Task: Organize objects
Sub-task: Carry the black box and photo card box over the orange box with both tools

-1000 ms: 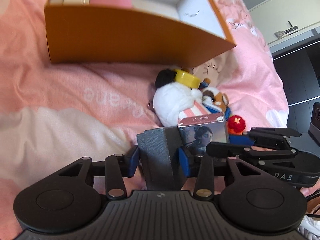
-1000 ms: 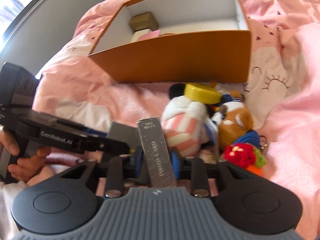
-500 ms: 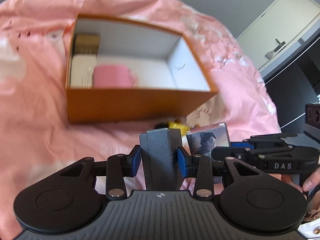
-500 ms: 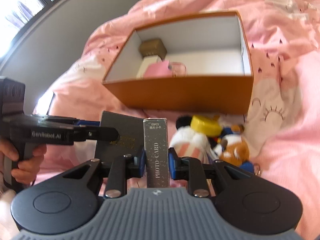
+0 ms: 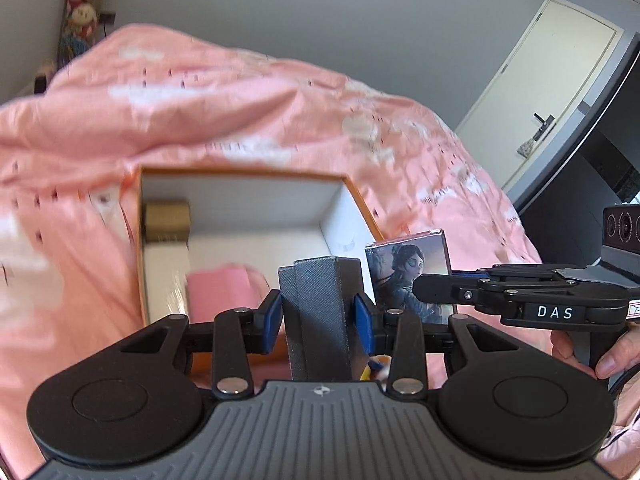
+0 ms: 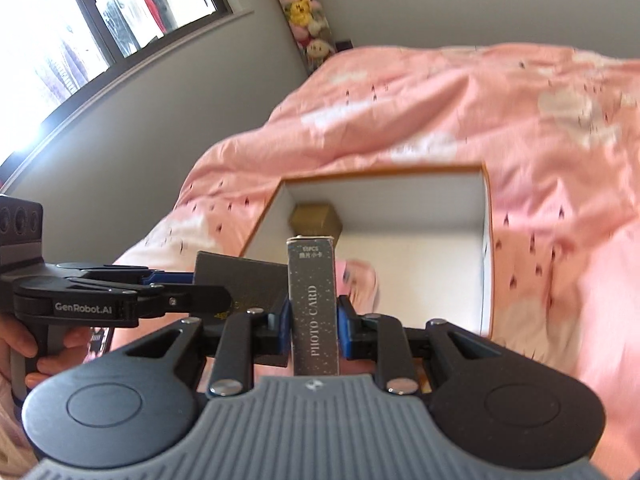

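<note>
From the left wrist, the left gripper [image 5: 317,316] is clamping a grey case [image 5: 320,320] upright between its blue pads [image 5: 272,320]; the case's lower end is disappearing behind the gripper body. Just to its right the right gripper [image 5: 416,286] is reaching in sideways, its fingertips covering part of a card box [image 5: 408,264] with a painted face on it, so how it is holding that box is hard to tell from here. A hand [image 5: 576,354] is gripping its handle, cut off at the frame edge. Beyond both, an orange box [image 5: 138,240] is lying open on a pink duvet [image 5: 240,100]. Inside, a gold box [image 5: 166,220] is sitting in the far left corner and something pink [image 5: 224,294] is lying nearer, blurred and partly hidden by the gripper. The duvet's print is smeared.

From the right wrist, the right gripper [image 6: 313,322] is pinching the card box [image 6: 313,304] upright, narrow side toward the camera, its base hidden behind the gripper body. The left gripper [image 6: 228,298] is coming in from the left, its fingers overlapping the dark face of the case [image 6: 252,276]. The orange box [image 6: 486,248] is lying beyond, with the gold box [image 6: 316,218] half hidden behind the card box and the pink thing [image 6: 358,280] blurred. Plush toys [image 6: 304,12] are standing in the far corner, too small to make out.
</note>
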Tool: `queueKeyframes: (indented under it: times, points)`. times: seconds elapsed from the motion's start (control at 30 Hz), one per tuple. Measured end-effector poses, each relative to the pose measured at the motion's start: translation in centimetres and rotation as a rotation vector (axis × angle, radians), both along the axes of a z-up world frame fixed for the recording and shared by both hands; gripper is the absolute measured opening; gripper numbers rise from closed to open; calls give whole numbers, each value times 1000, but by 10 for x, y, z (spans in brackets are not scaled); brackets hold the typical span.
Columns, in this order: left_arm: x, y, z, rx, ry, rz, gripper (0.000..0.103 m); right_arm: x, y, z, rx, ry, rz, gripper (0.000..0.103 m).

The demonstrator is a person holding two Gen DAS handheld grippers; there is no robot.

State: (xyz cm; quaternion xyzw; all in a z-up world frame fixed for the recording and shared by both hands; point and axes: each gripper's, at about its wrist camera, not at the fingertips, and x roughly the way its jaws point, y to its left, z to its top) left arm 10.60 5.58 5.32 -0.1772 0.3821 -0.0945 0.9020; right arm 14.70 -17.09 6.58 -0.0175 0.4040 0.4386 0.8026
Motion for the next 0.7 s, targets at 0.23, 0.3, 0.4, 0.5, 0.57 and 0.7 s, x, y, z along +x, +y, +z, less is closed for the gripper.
queueKeyframes:
  times: [0.23,0.3,0.4,0.5,0.57,0.7]
  points:
    - [40,15,3,58,-26,38,44,39,26,-1,16,-22,-36,25]
    - [58,20,-4,67,-15,42,44,53,34,-10,12,-1,-57,25]
    - [87,28,-23,64,25,43,44,76,46,-27,3,50,-79,25]
    - [114,33,-49,49,76,43,44,94,56,-45,-29,77,-108,25]
    - [131,35,-67,48,109,50,44,106,61,-57,-46,97,-125,25]
    - [159,40,-99,43,153,49,44,127,69,-77,-74,137,-141,24]
